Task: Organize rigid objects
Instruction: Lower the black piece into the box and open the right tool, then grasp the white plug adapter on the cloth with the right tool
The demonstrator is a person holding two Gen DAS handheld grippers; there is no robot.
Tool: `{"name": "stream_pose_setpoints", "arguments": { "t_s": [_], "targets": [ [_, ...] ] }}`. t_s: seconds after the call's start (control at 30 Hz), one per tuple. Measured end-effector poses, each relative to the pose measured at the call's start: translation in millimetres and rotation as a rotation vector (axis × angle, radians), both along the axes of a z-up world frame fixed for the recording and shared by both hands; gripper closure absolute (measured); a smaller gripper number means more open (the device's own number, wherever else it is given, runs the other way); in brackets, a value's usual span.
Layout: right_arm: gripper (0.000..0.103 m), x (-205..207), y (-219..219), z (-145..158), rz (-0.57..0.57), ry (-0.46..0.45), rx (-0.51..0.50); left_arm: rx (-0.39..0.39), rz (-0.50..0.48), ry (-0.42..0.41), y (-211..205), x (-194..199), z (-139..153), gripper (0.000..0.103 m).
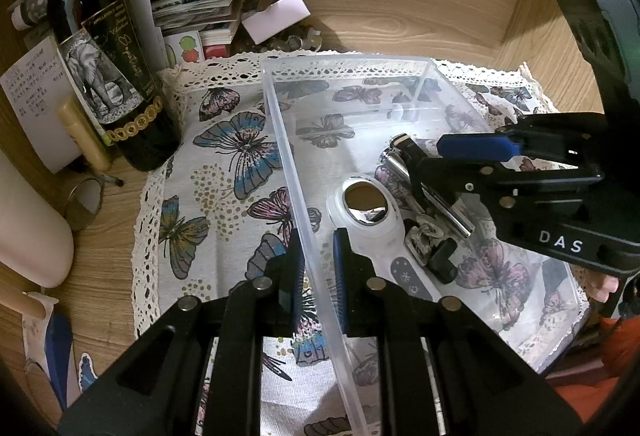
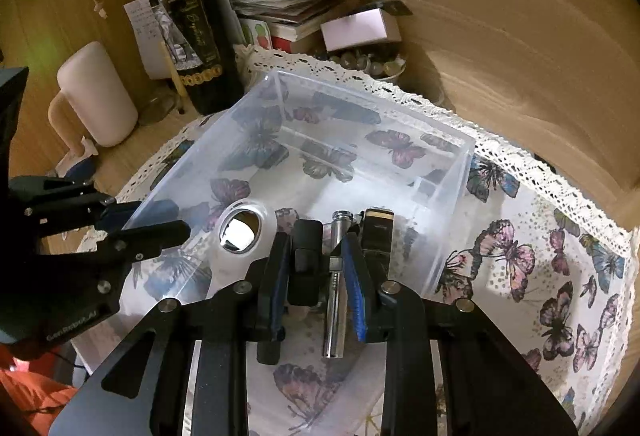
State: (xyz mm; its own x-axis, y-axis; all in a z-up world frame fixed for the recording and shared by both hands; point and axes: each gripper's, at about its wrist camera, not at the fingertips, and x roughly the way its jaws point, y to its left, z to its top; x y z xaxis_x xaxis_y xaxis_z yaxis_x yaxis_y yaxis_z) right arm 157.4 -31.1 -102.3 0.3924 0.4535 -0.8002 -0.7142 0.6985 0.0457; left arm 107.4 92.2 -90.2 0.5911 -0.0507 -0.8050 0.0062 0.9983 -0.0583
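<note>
A clear plastic bin (image 1: 400,83) on the butterfly cloth holds a white opener (image 1: 362,213), chrome tube (image 1: 430,191) and black clip (image 1: 442,260).

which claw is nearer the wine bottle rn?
Left. The left claw straddles the clear bin's wall on the side facing the wine bottle; the right claw is inside the bin, over the metal items.

Left tool (image 1: 316,272) straddles near wall of clear plastic bin (image 1: 280,123), pads close on either side of it. Bin sits on butterfly cloth (image 1: 224,163). Inside bin: white handheld device (image 1: 368,211), chrome cylinder (image 1: 424,191), small black clip (image 1: 440,260). Right tool (image 1: 436,159) reaches into bin over chrome cylinder. Wine bottle (image 1: 108,75) stands at left on tabletop (image 1: 104,244).
</note>
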Motion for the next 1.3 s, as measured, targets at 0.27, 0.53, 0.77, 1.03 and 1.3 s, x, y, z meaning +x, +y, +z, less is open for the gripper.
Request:
{"name": "stream_pose_setpoints", "arguments": {
  "t_s": [0.27, 0.53, 0.77, 1.03, 1.3],
  "targets": [
    [0.059, -1.6, -11.7, 15.3, -0.036, -0.037, 0.028, -0.001, -0.003, -0.003, 0.8, -0.6, 0.1, 0.089],
    [0.053, -7.6, -44.5, 34.9, -0.114, -0.089, 0.057, 0.003, -0.003, -0.004, 0.3, -0.5, 0.1, 0.089],
    [0.050, -14.5, -75.5, 44.5, -0.202, -0.125, 0.051, 0.006, -0.005, -0.011, -0.7, -1.3, -0.7, 0.089],
    [0.050, -28.1, -104.7, 26.0, -0.281, -0.077, 0.022, 0.014, -0.012, -0.012, -2.6, -0.9, -0.7, 0.089],
    [0.050, -38.0, -126.6, -15.5, -0.350, 0.034, 0.015, 0.024, -0.019, -0.013, -4.4, -1.5, -1.6, 0.089]
  ]
}}
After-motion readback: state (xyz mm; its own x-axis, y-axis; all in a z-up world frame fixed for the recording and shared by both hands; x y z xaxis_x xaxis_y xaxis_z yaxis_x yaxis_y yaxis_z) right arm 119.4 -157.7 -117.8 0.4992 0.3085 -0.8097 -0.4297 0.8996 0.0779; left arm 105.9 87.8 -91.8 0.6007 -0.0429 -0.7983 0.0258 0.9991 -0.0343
